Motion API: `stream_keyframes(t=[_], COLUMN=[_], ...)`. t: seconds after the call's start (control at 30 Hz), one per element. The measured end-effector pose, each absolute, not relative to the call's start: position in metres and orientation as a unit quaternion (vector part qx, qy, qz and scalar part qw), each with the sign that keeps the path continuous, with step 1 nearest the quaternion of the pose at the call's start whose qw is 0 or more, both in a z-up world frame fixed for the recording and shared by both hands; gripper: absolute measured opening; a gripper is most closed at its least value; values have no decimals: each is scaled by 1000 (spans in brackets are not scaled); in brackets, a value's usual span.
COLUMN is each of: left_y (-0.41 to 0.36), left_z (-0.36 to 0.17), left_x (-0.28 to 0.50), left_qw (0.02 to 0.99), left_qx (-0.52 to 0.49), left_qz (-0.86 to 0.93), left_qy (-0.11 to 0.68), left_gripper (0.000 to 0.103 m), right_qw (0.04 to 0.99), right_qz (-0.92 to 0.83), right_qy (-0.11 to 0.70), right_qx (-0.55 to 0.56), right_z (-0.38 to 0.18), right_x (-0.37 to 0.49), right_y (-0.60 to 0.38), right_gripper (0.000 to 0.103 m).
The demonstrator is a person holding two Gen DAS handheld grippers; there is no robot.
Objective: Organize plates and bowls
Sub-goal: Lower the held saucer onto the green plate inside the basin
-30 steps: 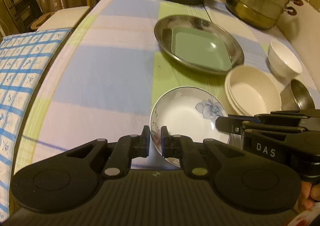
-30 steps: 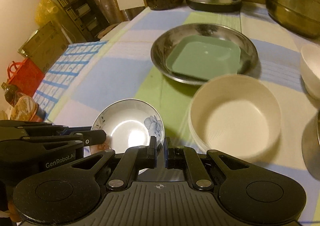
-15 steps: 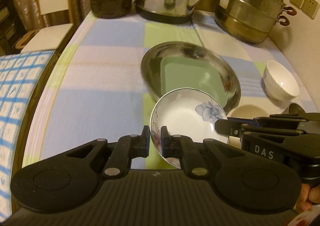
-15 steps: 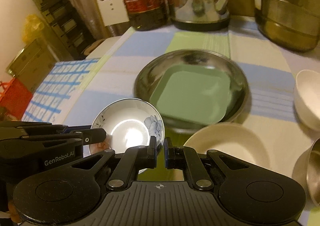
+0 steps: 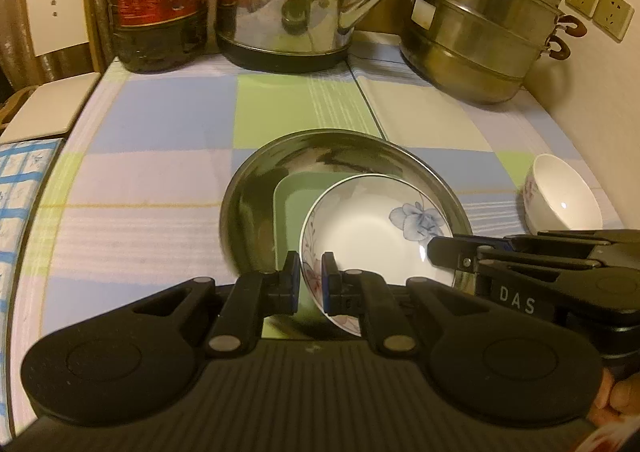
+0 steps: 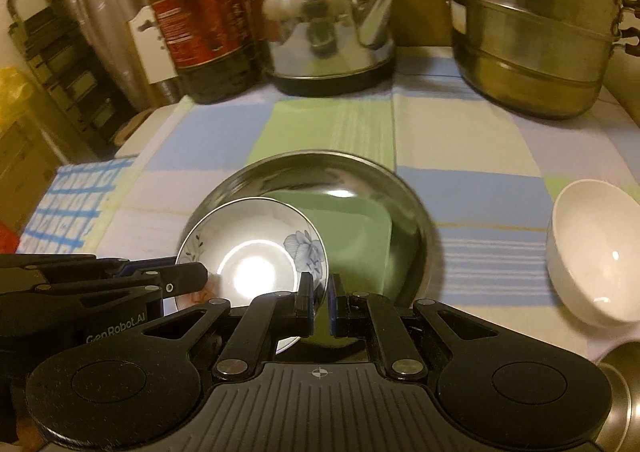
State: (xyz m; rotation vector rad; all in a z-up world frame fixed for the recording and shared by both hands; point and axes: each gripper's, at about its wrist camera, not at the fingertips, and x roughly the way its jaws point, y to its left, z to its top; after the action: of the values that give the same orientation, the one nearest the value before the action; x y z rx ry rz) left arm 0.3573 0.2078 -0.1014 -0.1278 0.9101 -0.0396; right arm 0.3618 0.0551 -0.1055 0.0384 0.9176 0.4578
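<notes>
Both grippers hold one white floral plate [image 5: 372, 236] by opposite rims. My left gripper [image 5: 311, 284] is shut on its left rim; my right gripper [image 6: 319, 302] is shut on its right rim. The floral plate [image 6: 252, 252] hangs above a round steel dish [image 5: 256, 188] that holds a green square plate [image 5: 290, 208]. The steel dish [image 6: 412, 220] and green plate [image 6: 352, 236] also show in the right wrist view. A small white bowl [image 5: 560, 196] stands to the right; it appears in the right wrist view too [image 6: 592, 248].
At the back of the checked tablecloth [image 5: 160, 112] stand a dark oil bottle [image 5: 156, 0], a steel kettle [image 5: 288, 0] and a stacked steamer pot [image 5: 480, 24]. A steel bowl's rim [image 6: 620, 392] shows at the lower right. A white chair [image 5: 52, 28] is beyond the left edge.
Both grippers carried the floral plate forward from the near table, past the cream bowl stack, to over the steel dish and green plate.
</notes>
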Motion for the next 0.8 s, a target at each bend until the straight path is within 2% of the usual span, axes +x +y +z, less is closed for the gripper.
stream_keyframes(t=[0.8], left_y=[210], left_z=[-143], left_x=[413], left_qw=[870], left_qx=[-60], left_qz=[-29], left_qy=[489], left_gripper=[9], right_qw=[853], right_qz=[189], right_qy=[485], right_qx=[39], right_z=[-147], right_x=[416], right_y=[53], right_gripper=[7])
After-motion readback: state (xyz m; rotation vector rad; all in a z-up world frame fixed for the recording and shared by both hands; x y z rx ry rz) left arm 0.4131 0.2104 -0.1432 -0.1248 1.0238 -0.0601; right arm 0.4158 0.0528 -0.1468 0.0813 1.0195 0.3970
